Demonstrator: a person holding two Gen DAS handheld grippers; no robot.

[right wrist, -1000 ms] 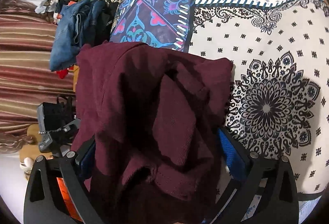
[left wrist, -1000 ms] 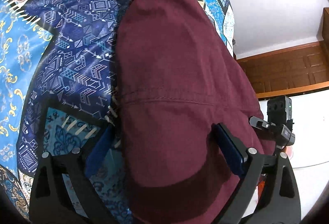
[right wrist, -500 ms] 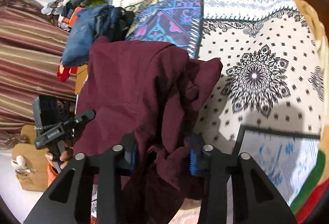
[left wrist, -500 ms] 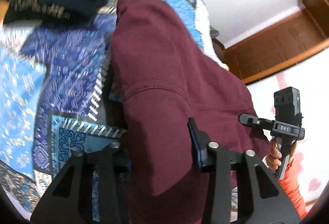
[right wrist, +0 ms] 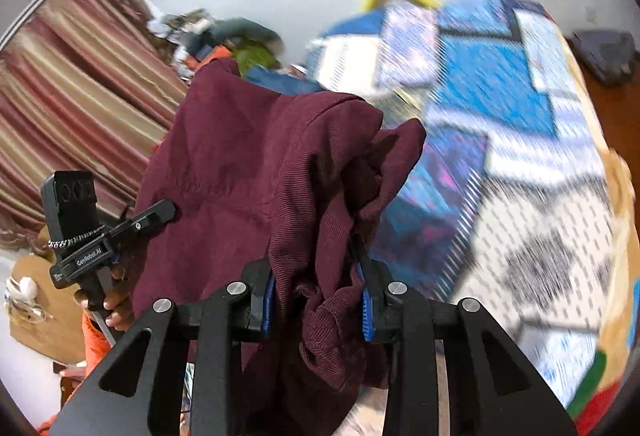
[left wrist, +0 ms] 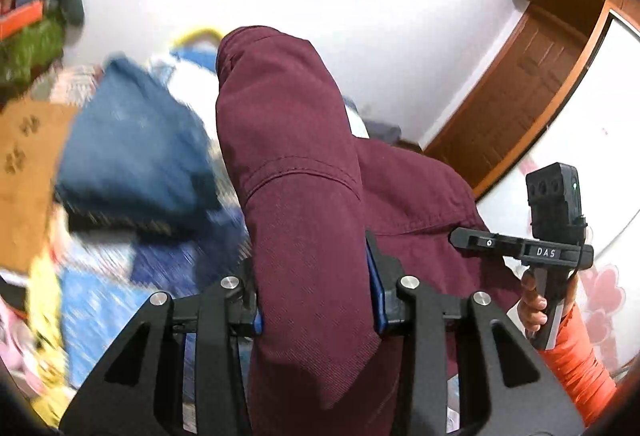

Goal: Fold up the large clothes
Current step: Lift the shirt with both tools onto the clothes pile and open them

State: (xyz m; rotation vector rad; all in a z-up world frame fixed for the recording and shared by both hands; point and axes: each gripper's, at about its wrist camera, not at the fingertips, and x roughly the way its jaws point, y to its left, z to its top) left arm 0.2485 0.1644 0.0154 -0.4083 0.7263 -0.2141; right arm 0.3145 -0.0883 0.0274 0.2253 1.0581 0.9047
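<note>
A large maroon garment (left wrist: 304,204) hangs between both grippers, lifted off the bed. My left gripper (left wrist: 316,300) is shut on one edge of it. My right gripper (right wrist: 316,300) is shut on a bunched part of the same garment (right wrist: 256,172). The right gripper's body shows at the right of the left wrist view (left wrist: 552,220). The left gripper's body shows at the left of the right wrist view (right wrist: 80,228). The cloth hides both pairs of fingertips.
The patterned blue bedspread (right wrist: 500,108) lies below, blurred by motion. A folded blue denim pile (left wrist: 136,164) sits on the bed to the left. A striped curtain (right wrist: 72,84) hangs at the left, a wooden door (left wrist: 532,84) stands at the right.
Both grippers closed on the maroon garment and lifted it up off the bed. The views have tilted upward toward the walls.
</note>
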